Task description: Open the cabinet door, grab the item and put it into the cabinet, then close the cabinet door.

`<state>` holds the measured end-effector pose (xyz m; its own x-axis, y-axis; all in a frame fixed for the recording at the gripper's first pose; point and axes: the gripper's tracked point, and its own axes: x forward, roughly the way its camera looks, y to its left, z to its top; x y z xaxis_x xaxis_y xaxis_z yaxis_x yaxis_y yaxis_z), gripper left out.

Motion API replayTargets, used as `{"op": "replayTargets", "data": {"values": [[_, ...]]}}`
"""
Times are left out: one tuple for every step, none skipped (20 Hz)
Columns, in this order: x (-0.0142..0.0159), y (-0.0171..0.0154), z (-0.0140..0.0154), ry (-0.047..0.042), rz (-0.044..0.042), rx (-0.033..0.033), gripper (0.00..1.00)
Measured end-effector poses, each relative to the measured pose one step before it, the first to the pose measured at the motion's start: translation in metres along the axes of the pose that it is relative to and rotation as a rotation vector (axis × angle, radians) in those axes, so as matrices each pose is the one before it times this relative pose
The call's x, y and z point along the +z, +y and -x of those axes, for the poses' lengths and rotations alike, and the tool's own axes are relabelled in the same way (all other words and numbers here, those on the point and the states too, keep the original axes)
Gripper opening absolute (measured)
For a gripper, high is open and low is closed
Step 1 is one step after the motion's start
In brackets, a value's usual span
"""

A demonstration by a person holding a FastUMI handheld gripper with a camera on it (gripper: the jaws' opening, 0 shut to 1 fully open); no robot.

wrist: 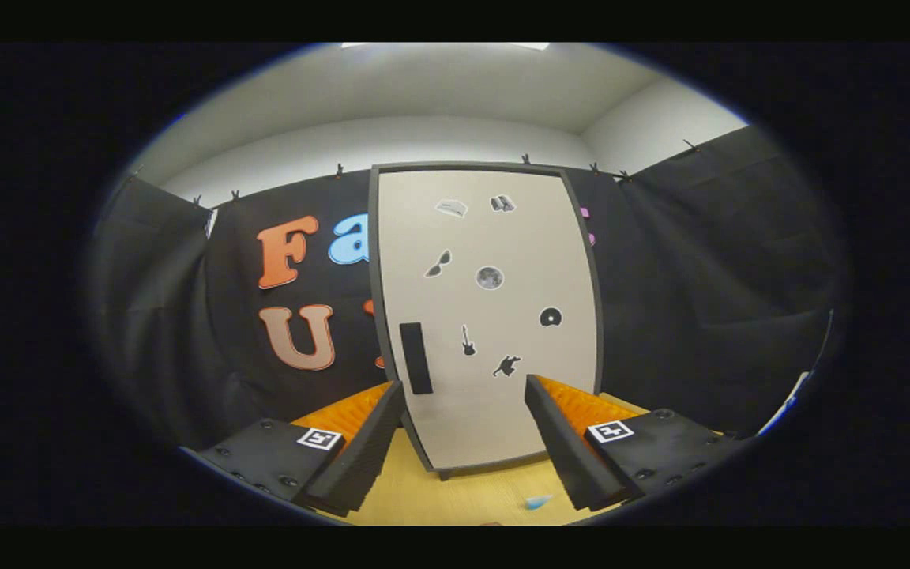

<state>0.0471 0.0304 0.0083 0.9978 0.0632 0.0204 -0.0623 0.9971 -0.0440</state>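
Observation:
A tall cabinet (494, 316) stands upright on the wooden table, straight ahead of my fingers. Its pale door is closed and carries several small dark stickers. A dark upright handle (415, 357) sits low on the door's left side, just beyond my left fingertip. My gripper (464, 391) is open, with nothing between its fingers, and the door's lower part shows through the gap. A small light-blue item (538, 501) lies on the table close by, beside my right finger.
The wooden table (455, 494) runs under the fingers up to the cabinet's foot. Black cloth walls close the booth behind and on both sides of the cabinet. A white and blue edge (787, 403) shows at the far right.

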Motion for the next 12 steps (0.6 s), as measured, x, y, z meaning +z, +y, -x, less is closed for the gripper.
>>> {"op": "replayTargets", "data": {"values": [[-0.00062, 0.00237, -0.00758, 0.00011, 0.01478, 0.00247, 0.98], [0.00014, 0.00334, -0.00933, -0.00135, 0.01182, 0.00326, 0.97], [-0.00023, 0.00556, -0.00922, -0.0021, 0.00717, 0.01013, 0.97], [-0.00048, 0.00611, -0.01081, -0.00018, 0.00385, 0.01569, 0.97], [-0.00125, 0.00426, -0.01177, 0.00566, 0.00102, 0.01038, 0.97], [-0.00275, 0.00389, -0.01068, 0.00842, -0.00058, 0.00923, 0.98], [-0.00392, 0.0028, -0.01231, 0.01145, -0.00305, 0.00696, 0.98], [-0.00391, 0.00248, -0.01145, 0.01324, -0.00388, 0.0048, 0.98], [-0.00449, 0.00144, -0.01044, 0.01363, 0.00022, 0.00116, 0.98], [-0.00394, -0.00033, -0.01156, 0.0109, 0.00271, -0.00268, 0.98], [-0.00399, -0.00018, -0.01052, 0.01256, 0.00217, -0.00279, 0.98], [-0.00322, 0.00041, -0.00999, 0.0096, 0.00045, 0.00096, 0.98]]}}
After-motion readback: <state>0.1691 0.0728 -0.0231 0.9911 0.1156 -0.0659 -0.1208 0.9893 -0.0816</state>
